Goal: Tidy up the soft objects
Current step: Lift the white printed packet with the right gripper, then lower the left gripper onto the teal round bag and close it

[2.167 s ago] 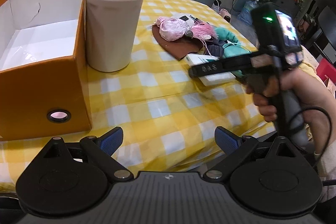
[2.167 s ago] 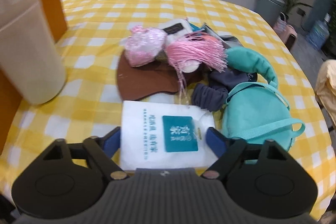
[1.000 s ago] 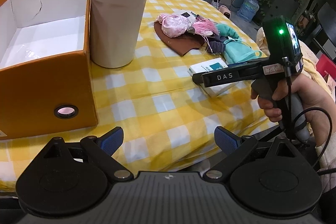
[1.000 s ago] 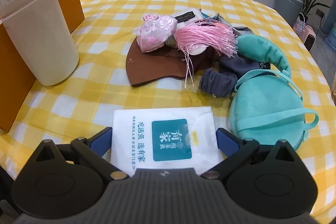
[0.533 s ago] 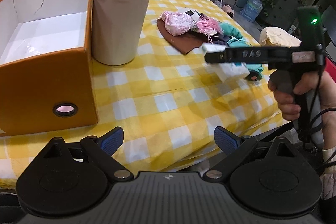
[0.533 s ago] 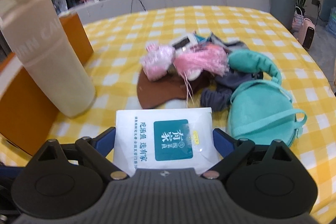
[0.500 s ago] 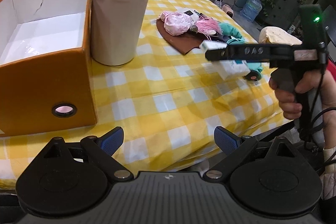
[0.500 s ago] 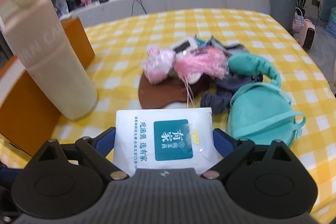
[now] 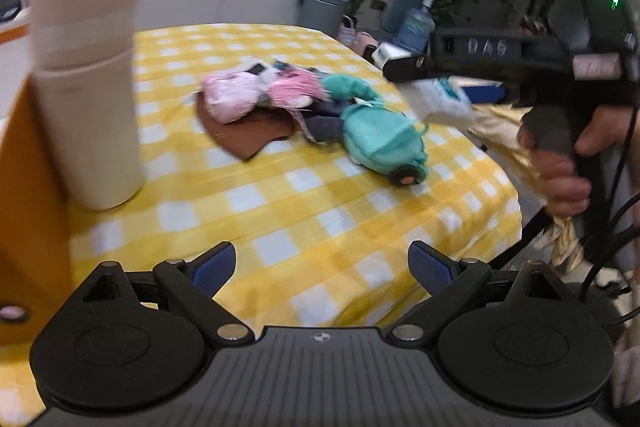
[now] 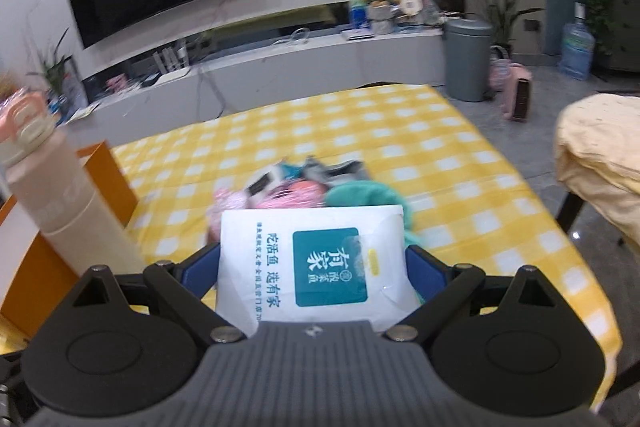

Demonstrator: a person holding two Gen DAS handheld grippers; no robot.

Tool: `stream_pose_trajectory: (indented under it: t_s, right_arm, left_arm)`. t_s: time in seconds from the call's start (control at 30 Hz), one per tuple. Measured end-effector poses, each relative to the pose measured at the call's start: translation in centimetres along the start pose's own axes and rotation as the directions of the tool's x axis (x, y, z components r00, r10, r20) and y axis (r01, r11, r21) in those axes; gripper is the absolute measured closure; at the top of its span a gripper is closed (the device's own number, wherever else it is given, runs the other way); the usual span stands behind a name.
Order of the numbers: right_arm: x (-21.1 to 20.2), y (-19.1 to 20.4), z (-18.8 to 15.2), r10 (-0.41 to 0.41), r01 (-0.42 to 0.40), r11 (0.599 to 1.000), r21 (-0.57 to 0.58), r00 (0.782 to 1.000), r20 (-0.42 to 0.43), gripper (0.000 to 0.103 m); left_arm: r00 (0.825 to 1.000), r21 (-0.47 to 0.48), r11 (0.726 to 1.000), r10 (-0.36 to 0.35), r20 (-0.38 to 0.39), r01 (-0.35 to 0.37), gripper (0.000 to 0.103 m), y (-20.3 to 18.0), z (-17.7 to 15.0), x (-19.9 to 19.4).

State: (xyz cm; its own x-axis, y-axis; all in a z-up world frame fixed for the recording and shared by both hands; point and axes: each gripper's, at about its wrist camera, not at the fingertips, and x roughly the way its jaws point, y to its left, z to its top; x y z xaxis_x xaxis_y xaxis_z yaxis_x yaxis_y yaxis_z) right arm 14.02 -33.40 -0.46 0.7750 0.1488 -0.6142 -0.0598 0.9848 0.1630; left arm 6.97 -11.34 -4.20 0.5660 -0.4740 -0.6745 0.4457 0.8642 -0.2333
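A: Right tongs (image 10: 313, 269), what are they doing?

B: I'm seeing them clamping the white packet (image 10: 316, 259) by both side edges, lifted clear of the counter (image 10: 440, 163). Its near end is hiding under the tongs body. In the left view the right tongs (image 9: 394, 65) are showing side-on with the packet (image 9: 438, 99) drooping below, blurred, held by a hand (image 9: 560, 155).

A: Left tongs (image 9: 322, 269)?

B: I'm reading them as spread wide, nothing between the blue pads (image 9: 214, 267), hanging over the near counter edge.

A: The soft pile?

B: It's sitting mid-counter: pink pouch (image 9: 232, 97) on a brown piece (image 9: 244, 133), pink tassel (image 9: 290, 93), dark grey cloth (image 9: 324, 125), teal pouch (image 9: 380, 139), all touching. In the right view the packet is covering most of it; I'm only getting smeared pink and teal above its top edge.

A: Box?

B: Orange box (image 10: 36, 283) at left, cut off, inside not showing. The beige bottle (image 9: 86, 75) is standing upright just beside it, top cropped and blurred.
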Motion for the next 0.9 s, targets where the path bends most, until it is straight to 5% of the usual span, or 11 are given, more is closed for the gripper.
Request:
stream_pose_trajectory:
  t_s: [0.23, 0.6, 0.9]
  right_arm:
    - [-1.5, -3.8, 0.0, -0.136, 0.133, 0.988, 0.073, 0.99, 0.029, 0.009]
    - [-3.6, -7.6, 0.2, -0.17, 0.153, 0.974, 0.17, 0.981, 0.095, 0.009]
    - [-4.6, -10.1, -0.3, -0.221, 0.192, 0.95, 0.245, 0.971, 0.096, 0.009]
  left_arm:
    - [1.0, 0.115, 0.993, 0.02, 0.005, -0.02, 0.0, -3.2, 0.3, 5.0]
    - [0.999, 0.133, 0.99, -0.042, -0.011, 0.043, 0.0, -8.0, 2.3, 12.1]
    - [0.999, 0.114, 0.993, -0.037, 0.015, 0.035, 0.0, -9.0, 2.9, 14.2]
